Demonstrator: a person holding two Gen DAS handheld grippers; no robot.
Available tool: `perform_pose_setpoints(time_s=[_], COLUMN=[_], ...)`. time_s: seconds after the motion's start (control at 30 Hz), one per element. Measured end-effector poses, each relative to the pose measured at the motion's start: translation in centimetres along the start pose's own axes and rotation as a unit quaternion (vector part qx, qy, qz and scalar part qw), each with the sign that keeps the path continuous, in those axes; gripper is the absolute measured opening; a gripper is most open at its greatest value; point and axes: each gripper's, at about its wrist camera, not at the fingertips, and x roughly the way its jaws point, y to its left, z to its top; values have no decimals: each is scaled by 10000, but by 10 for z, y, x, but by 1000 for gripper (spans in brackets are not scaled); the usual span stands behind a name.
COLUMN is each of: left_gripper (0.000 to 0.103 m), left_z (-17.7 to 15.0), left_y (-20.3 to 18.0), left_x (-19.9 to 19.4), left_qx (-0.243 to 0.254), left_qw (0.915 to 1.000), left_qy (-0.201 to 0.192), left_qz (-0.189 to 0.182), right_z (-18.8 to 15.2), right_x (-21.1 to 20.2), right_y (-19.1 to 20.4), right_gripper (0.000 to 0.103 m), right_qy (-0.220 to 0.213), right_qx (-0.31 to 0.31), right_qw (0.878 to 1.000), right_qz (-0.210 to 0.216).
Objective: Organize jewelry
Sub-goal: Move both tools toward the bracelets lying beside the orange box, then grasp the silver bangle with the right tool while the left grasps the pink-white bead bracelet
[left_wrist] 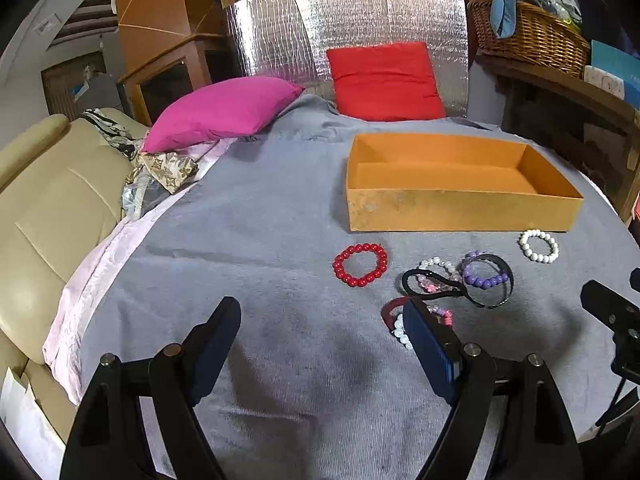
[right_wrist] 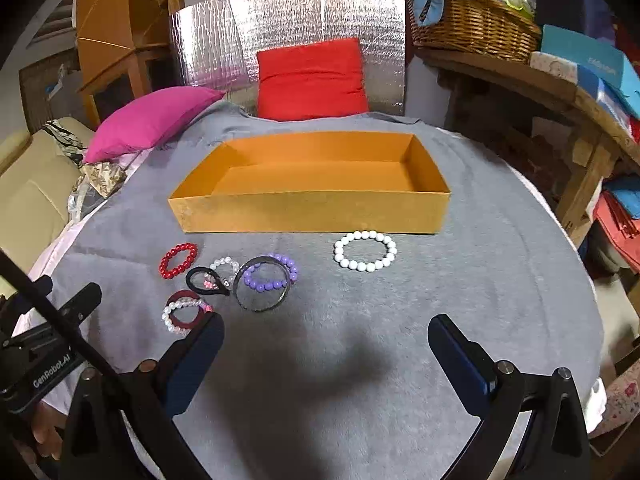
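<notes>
An empty orange box sits on the grey cloth. In front of it lie a red bead bracelet, a white bead bracelet, a purple bead bracelet inside a black bangle, a black loop with pale beads, and a dark red ring with white beads. My left gripper is open above the cloth, its right finger beside the dark red ring. My right gripper is open and empty, short of the white bracelet.
A pink pillow and a red pillow lie at the back against a silver foil panel. A beige sofa is left. A wicker basket sits on a wooden shelf at the right.
</notes>
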Motion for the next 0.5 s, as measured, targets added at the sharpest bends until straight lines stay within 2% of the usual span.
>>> perform_pose_setpoints(time_s=[0.23, 0.4, 0.47, 0.5], left_gripper=[84, 84, 84, 84], left_z=[1, 3, 3, 3], left_y=[-2, -1, 0, 0], left_x=[19, 30, 34, 37], left_qx=[-36, -95, -129, -144], left_qw=[9998, 9995, 9994, 9992], left_qy=[180, 294, 334, 361], left_qz=[-6, 4, 13, 17], right_z=[9, 13, 15, 16], right_x=[27, 58, 72, 81], right_y=[4, 7, 11, 13], right_gripper=[103, 102, 95, 88], right_qy=[135, 491, 621, 741], right_qx=[7, 52, -13, -9], right_qw=[9999, 9985, 9977, 9966], right_qz=[85, 247, 271, 349])
